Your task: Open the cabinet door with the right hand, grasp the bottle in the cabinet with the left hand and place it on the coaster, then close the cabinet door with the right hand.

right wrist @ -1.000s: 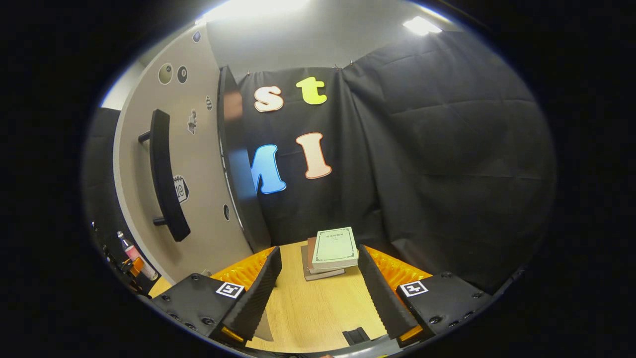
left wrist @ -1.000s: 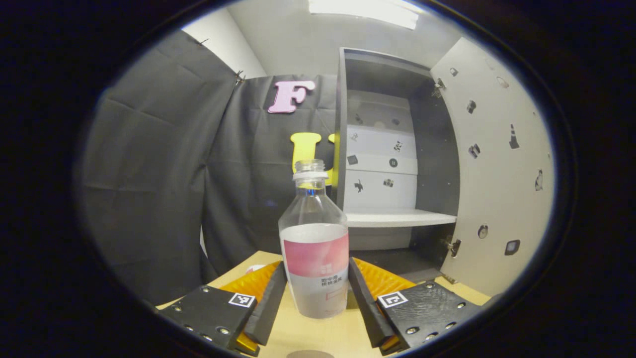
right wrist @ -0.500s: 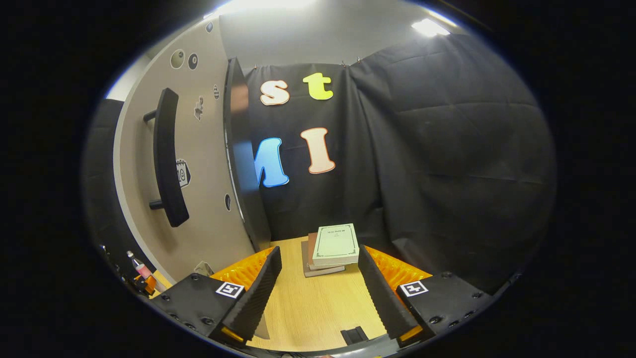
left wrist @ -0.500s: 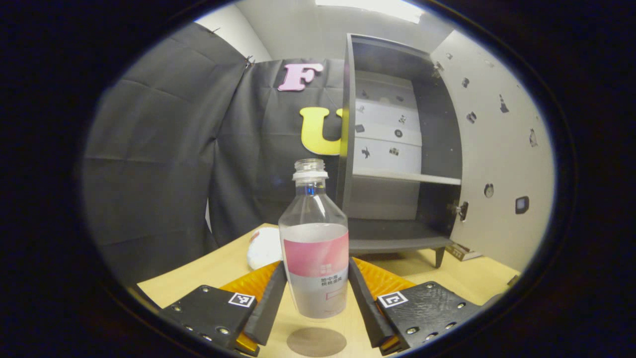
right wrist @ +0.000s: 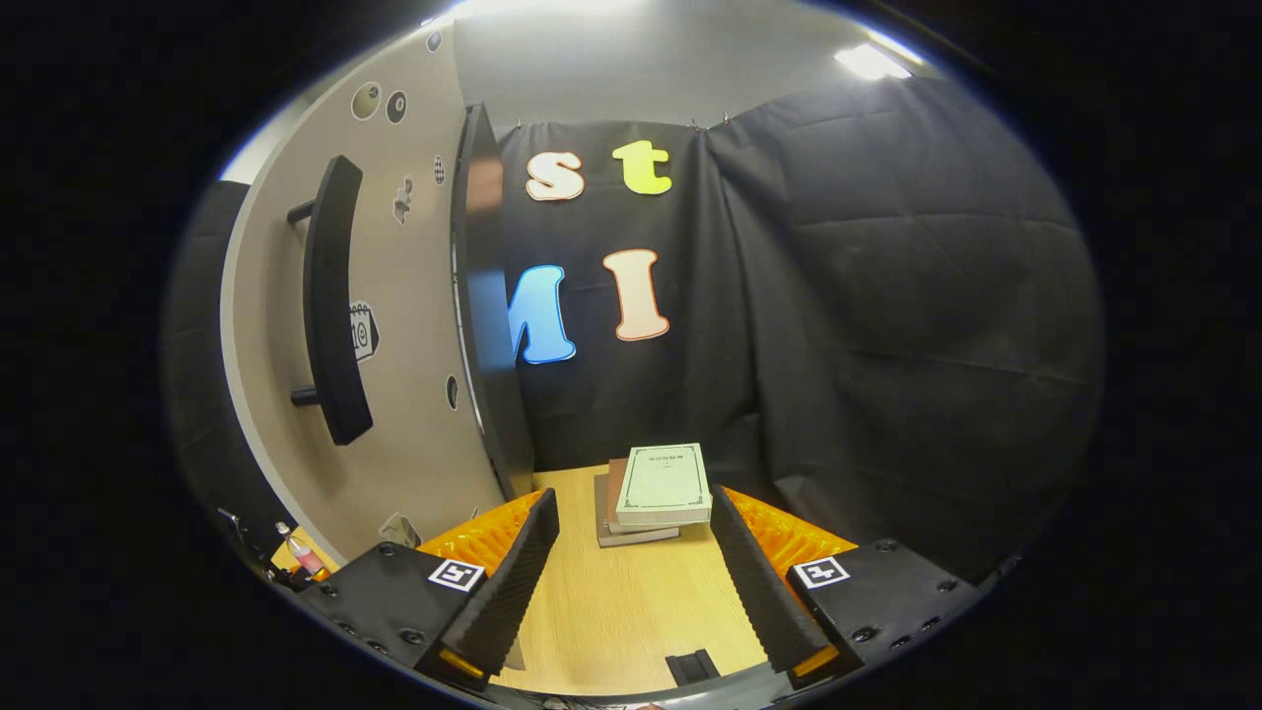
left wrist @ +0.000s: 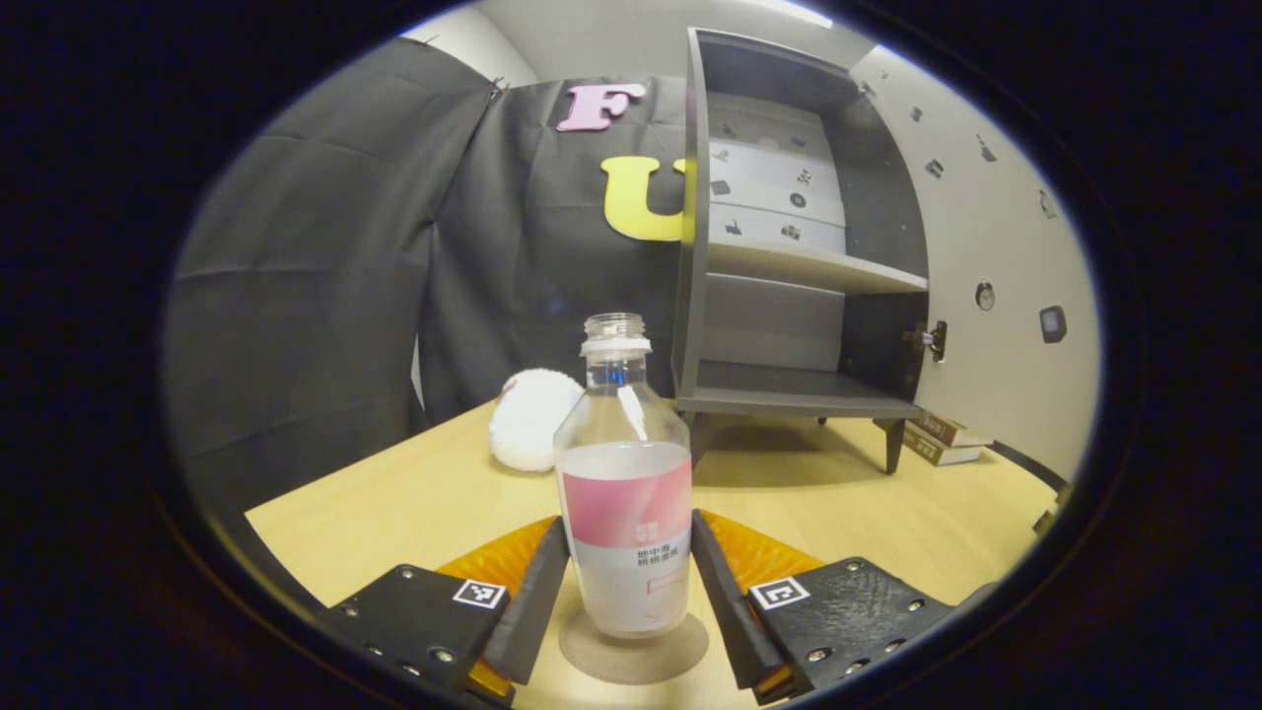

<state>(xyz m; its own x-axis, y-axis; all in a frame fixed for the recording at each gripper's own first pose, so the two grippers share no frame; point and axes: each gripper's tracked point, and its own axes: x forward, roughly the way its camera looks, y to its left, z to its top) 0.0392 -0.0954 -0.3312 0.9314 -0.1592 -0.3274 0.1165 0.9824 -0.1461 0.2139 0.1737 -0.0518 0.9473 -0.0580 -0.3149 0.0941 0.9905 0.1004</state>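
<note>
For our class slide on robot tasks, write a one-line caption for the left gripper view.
Left tongs hold the bottle upright over the coaster, open cabinet behind.

A pale wooden surface [left wrist: 414, 493] carries everything; near the front edge lies a round brown coaster [left wrist: 633, 651], with the bottle [left wrist: 625, 513] standing upright on it; farther back sits a white fluffy ball [left wrist: 532, 419]; to its right the cabinet [left wrist: 789, 296] stands on short legs; a stack of books [right wrist: 651, 493] lies at the far right.
</note>
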